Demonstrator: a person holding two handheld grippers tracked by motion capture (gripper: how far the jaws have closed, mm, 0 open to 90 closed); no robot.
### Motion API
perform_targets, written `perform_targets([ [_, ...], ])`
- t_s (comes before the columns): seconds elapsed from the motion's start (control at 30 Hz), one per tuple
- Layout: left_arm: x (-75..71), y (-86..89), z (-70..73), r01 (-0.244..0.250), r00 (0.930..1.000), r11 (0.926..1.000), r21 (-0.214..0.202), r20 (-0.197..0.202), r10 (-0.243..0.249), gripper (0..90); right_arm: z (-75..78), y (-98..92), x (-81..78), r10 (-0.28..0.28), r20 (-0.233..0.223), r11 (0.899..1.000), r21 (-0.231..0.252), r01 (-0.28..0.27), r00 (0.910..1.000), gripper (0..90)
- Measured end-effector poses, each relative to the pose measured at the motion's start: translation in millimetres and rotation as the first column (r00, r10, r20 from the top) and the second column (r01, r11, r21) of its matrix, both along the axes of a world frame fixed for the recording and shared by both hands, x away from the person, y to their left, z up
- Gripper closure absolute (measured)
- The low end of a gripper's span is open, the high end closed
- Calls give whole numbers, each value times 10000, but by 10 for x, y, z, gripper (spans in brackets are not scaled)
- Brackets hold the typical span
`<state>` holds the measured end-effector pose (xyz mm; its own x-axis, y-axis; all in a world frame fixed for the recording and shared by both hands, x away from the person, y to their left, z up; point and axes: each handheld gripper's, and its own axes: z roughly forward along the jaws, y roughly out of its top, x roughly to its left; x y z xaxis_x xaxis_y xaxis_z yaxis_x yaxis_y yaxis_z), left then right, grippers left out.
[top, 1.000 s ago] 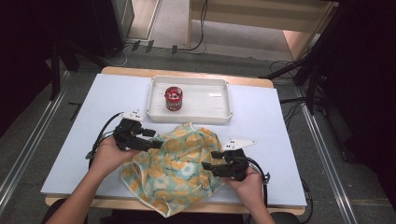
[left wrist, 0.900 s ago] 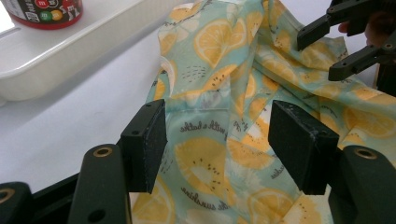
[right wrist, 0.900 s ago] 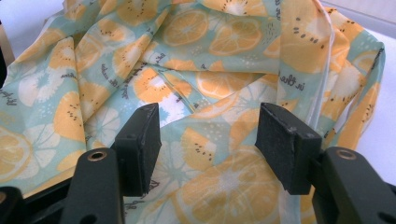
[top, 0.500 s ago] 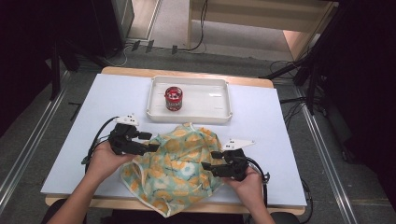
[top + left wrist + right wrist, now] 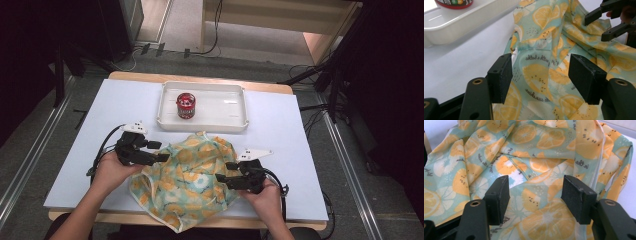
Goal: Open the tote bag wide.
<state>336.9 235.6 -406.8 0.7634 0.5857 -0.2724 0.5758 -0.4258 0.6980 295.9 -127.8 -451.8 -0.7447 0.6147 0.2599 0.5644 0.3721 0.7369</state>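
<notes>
Between both grippers (jaws apart): cloth [image 5: 187,182]

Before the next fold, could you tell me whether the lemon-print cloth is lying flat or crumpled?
Crumpled: the lemon-print cloth lies bunched in overlapping folds and ridges on the table, its near edge hanging over the front.

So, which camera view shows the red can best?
The high view: the red can stands upright and whole there, in the left part of the white tray. The left gripper view catches just its bottom edge at the top of the picture. The right gripper view looks at the fruit-print cloth instead.
</notes>
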Motion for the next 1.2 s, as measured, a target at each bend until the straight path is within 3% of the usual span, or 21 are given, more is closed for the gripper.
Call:
perform_targets([
  [0.23, 2, 48, 32, -132, 9999, 9997, -185, 83, 134, 349, 20, -31, 2, -14, 4, 9999, 122, 14, 10000, 396],
  [0.47, 28, 217, 86, -656, 9977, 9928, -998, 78, 667, 335, 149, -124, -3, 28, 547, 9983, 581, -60, 9985, 387],
  [0.73, 32, 188, 57, -594, 9982, 9960, -668, 56, 599, 334, 120, -111, 13, 1, 428, 9990, 446, -20, 9991, 387],
  [1.2, 48, 186, 50, -589, 9982, 9962, -639, 84, 595, 334, 110, -124, 4, -73, 372, 9990, 452, 56, 9993, 388],
])
